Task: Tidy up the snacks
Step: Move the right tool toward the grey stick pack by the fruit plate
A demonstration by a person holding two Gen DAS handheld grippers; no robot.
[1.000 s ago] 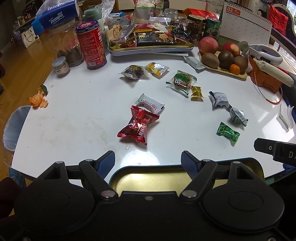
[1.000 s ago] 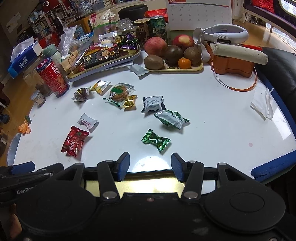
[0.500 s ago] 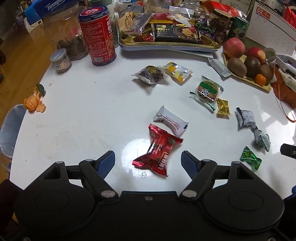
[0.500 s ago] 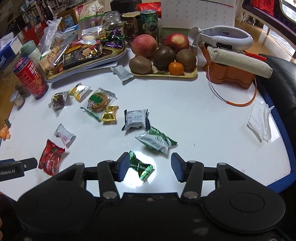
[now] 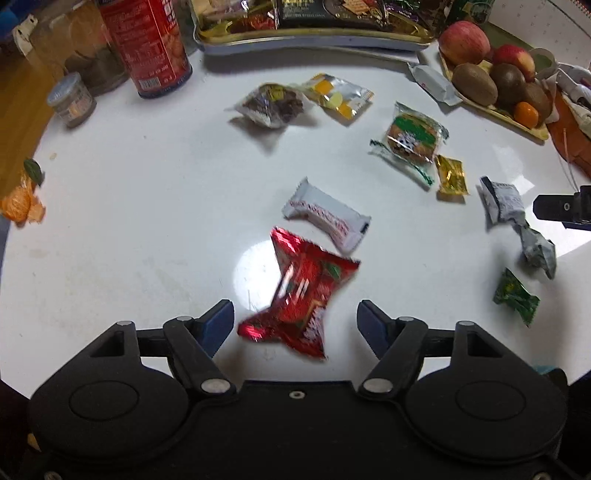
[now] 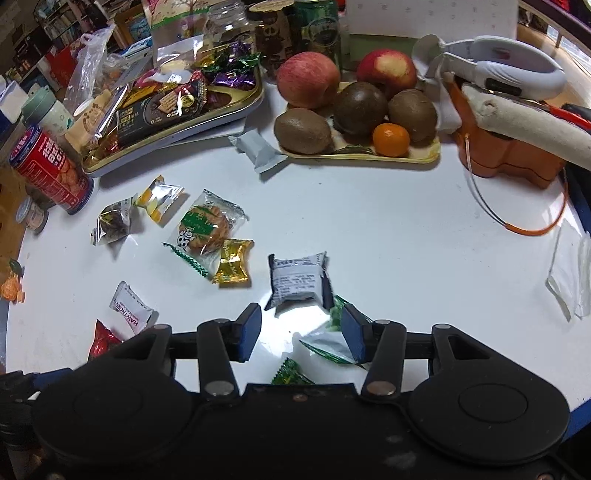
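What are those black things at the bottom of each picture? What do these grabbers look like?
They are handheld grippers. The left gripper and the right gripper look alike: a matte black body with two round housings, black linkage bars with silver pivot pins, and two fingers tipped with dark blue pads. No hands, sleeves or cables show.

This looks like a lived-in home, a dining or living room. The white round counter is crowded with everyday clutter: a tray of apples and kiwis, a gold tray of sweets, a red biscuit tin, loose snack packets and a desk calendar. Packed bookshelves stand behind, over a wooden floor.
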